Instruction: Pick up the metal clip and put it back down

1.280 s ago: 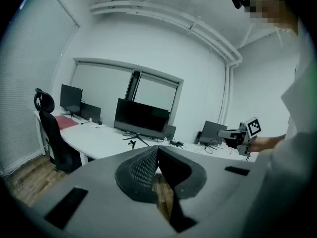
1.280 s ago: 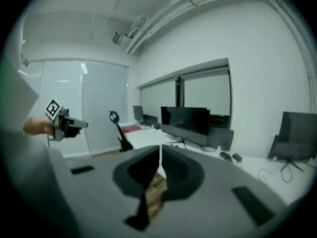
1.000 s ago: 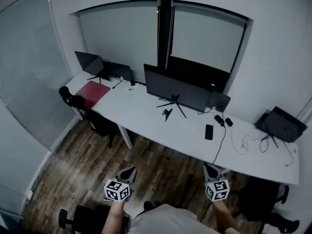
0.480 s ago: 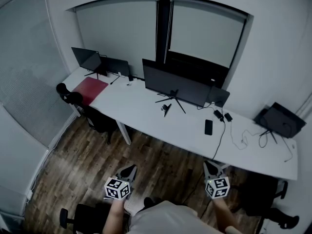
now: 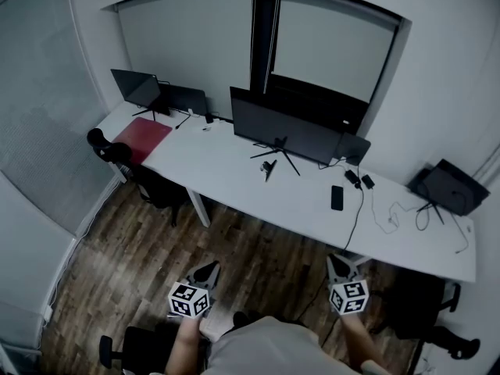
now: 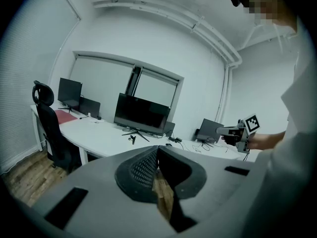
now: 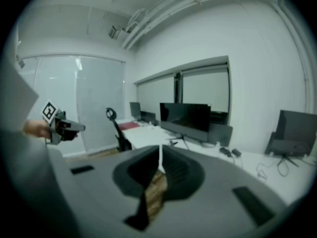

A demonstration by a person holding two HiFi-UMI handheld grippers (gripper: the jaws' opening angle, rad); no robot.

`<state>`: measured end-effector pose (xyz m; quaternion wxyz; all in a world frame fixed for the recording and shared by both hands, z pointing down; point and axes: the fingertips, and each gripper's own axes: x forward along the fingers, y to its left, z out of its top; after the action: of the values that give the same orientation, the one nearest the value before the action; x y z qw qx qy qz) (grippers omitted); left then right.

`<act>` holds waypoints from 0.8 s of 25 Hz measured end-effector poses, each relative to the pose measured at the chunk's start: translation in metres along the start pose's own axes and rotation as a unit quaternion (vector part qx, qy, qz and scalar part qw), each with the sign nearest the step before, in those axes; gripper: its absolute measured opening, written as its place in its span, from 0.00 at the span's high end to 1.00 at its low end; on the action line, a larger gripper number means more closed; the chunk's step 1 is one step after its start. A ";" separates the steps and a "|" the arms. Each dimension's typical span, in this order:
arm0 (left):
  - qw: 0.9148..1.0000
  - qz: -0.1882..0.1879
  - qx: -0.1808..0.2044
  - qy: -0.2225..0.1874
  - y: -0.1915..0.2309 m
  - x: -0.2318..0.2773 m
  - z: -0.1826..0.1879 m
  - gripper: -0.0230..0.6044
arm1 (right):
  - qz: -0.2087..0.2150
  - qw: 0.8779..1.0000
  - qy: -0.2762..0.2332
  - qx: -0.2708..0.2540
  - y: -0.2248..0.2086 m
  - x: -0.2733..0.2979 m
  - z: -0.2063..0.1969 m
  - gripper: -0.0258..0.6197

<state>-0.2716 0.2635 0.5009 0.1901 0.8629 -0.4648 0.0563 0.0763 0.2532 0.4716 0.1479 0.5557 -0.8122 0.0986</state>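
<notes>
The metal clip (image 5: 268,169) is a small dark object lying on the long white desk (image 5: 234,180), just in front of the big monitor's stand; it also shows as a small speck in the left gripper view (image 6: 132,139). Both grippers are held over the wooden floor, well short of the desk. My left gripper (image 5: 209,270) (image 6: 157,150) is shut with nothing between its jaws. My right gripper (image 5: 337,264) (image 7: 160,151) also has its jaws together and holds nothing. Each gripper view shows the other gripper off to the side, the right gripper (image 6: 237,133) and the left gripper (image 7: 62,125).
A large black monitor (image 5: 285,127) stands mid-desk, with smaller screens (image 5: 141,92) and a red mat (image 5: 143,137) at the left end. A phone (image 5: 336,198), cables and a laptop (image 5: 449,187) lie to the right. Black chairs (image 5: 117,153) stand by the desk's left end and at the right (image 5: 422,311).
The head view has tilted slightly, so the desk sits a little higher in the picture. Both grippers stay shut and keep their places at the bottom of the view.
</notes>
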 end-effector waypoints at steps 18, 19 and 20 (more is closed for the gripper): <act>1.000 -0.022 0.000 0.012 0.051 -0.010 -0.004 0.91 | -0.017 1.000 0.014 -0.018 0.044 0.019 0.001 0.91; 1.000 -0.023 -0.001 0.013 0.052 -0.010 -0.004 0.91 | -0.018 1.000 0.015 -0.017 0.045 0.020 0.001 0.91; 1.000 -0.023 -0.002 0.013 0.052 -0.010 -0.005 0.91 | -0.019 1.000 0.015 -0.016 0.045 0.020 0.001 0.91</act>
<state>-0.3197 0.2473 0.5168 0.1991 0.8723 -0.4423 0.0625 0.0271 0.2518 0.4782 0.1713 0.5672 -0.8004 0.0912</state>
